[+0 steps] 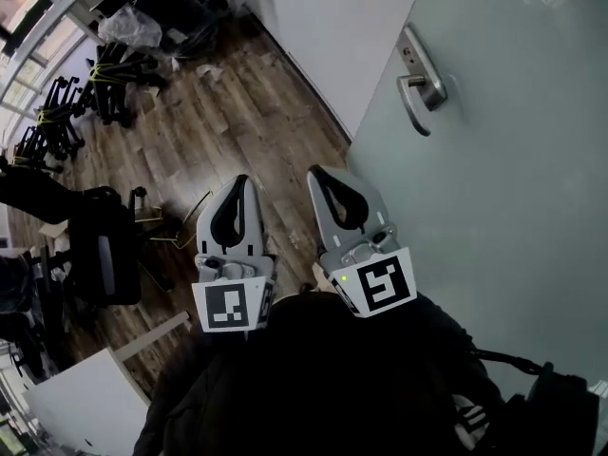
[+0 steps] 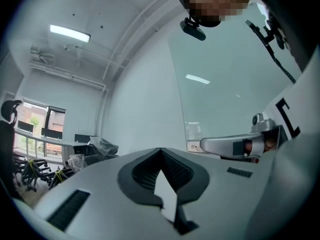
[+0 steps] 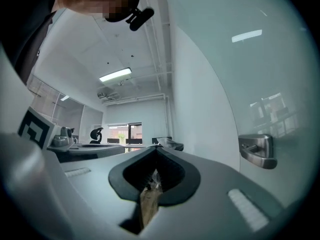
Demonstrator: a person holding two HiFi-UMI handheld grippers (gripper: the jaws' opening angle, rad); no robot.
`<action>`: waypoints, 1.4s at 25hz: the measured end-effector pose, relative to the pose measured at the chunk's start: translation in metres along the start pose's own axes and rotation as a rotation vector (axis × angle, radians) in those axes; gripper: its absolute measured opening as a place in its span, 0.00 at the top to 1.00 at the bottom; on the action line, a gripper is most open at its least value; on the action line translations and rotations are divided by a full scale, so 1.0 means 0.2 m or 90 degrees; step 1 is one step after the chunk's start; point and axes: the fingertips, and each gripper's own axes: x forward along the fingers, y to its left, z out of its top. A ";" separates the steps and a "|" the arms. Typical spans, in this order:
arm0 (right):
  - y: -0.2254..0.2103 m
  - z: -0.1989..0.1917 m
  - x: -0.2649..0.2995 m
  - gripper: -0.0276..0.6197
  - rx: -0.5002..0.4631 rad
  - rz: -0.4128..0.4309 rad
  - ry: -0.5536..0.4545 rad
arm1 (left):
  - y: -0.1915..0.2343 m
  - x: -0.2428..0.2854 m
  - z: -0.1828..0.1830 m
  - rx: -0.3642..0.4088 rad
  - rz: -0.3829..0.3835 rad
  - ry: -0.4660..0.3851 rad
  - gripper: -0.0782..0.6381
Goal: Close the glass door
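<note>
Black office chairs [image 1: 57,122] and a plastic bag [image 1: 128,27] stand on a wooden floor [image 1: 237,131].

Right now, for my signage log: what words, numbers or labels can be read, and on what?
No readable words or numbers.
Left gripper marker cube: a square pattern, no letters.
Right gripper marker cube: likewise.
Small pale plate on the glass door by the handle: too small to read.
</note>
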 end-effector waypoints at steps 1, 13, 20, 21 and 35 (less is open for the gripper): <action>-0.05 -0.01 0.02 0.95 0.002 -0.004 0.006 | -0.02 0.08 0.03 -0.005 -0.005 -0.011 0.90; -0.47 -0.06 0.36 0.95 -0.005 -0.067 0.027 | -0.09 0.68 -0.09 -0.001 -0.122 0.017 0.90; -0.67 -0.09 0.62 0.95 -0.017 -0.114 0.010 | 0.04 1.08 -0.19 -0.017 -0.170 0.017 0.90; -0.70 -0.07 0.63 0.95 -0.020 -0.117 0.003 | 0.02 1.11 -0.20 -0.019 -0.179 0.017 0.90; -1.23 0.23 0.21 0.94 -0.111 -0.266 0.006 | -0.63 1.38 -0.06 -0.036 -0.307 -0.021 0.90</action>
